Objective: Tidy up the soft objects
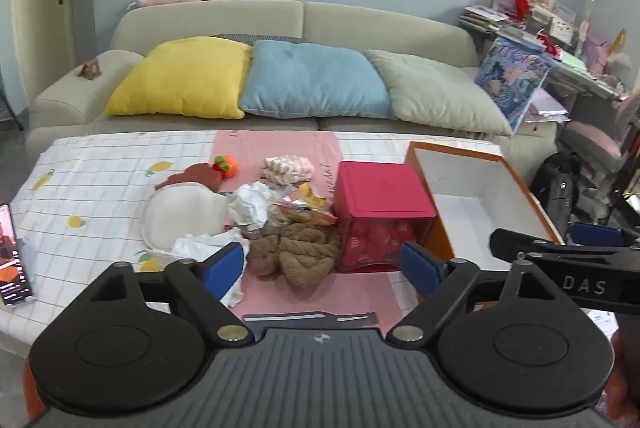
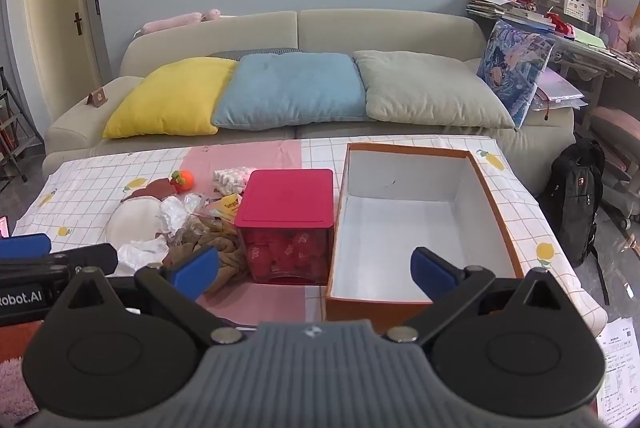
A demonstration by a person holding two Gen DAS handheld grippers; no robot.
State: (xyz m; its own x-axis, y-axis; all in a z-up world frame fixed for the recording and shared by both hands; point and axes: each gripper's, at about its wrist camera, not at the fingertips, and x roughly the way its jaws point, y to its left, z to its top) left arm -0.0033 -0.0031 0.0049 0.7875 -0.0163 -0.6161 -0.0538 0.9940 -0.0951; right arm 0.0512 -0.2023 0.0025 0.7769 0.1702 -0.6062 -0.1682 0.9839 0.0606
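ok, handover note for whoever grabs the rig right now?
Left gripper: open, empty, above the table's near edge, facing the pile.
Right gripper: open, empty, near the orange box.
Orange box holds nothing.
Brown knit piece, white pad, crumpled plastic, orange plush and pastel bundle lie loose left of the red-lidded container.
Done: nothing sorted.
Left: probably all the soft items.

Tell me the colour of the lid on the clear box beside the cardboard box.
The lid is red-pink, seen best in the right wrist view.
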